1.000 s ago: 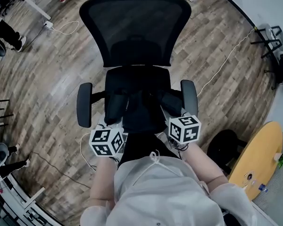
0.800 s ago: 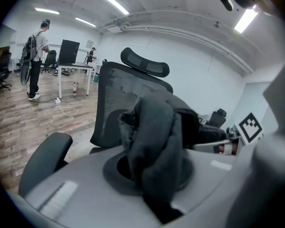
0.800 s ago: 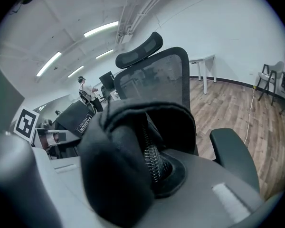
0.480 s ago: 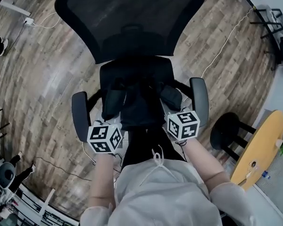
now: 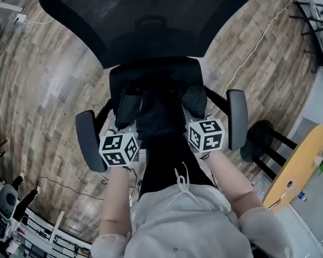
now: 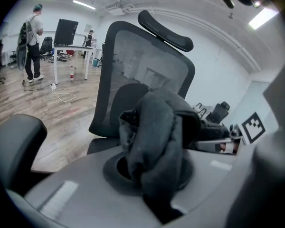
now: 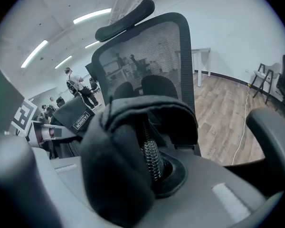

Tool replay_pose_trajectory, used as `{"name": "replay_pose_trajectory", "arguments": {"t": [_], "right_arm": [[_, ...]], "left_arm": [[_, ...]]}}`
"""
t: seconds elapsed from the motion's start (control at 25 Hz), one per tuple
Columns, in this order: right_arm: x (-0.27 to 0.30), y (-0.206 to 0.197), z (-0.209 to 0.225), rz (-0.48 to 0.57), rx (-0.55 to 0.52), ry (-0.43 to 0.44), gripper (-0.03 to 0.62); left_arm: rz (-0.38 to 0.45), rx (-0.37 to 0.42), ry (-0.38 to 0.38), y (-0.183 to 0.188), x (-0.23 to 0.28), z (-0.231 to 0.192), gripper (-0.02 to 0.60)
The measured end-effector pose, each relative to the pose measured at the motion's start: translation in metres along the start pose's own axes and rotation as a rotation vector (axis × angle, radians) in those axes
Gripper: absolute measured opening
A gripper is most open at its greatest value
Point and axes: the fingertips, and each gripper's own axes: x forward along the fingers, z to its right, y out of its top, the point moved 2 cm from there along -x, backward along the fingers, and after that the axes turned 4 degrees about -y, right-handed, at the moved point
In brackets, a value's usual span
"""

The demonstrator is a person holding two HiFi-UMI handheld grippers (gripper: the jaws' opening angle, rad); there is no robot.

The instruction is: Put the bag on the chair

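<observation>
Wood-plank flooring (image 5: 48,85) spreads under the black mesh-backed office chair (image 5: 151,20) in front of me. My left gripper (image 6: 152,184) is clenched on a bunched fold of the black fabric bag (image 5: 159,117), and my right gripper (image 7: 137,175) is clamped on another fold. The bag hangs between them over the seat, between the armrests; I cannot tell whether it touches the seat.

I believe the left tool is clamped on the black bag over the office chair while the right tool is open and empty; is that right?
Not quite: the right tool is shut on the black bag too, as the right gripper view shows. The left tool is indeed clamped on it over the office chair.
</observation>
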Motion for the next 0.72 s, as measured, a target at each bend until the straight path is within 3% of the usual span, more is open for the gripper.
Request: {"name": "replay_pose_trajectory", "arguments": {"t": [0.72], "right_arm": [[0.050, -0.051, 0.022, -0.101, -0.023, -0.070, 0.037]], "left_arm": [[-0.148, -0.016, 0.025, -0.047, 0.054, -0.015, 0.034]]}}
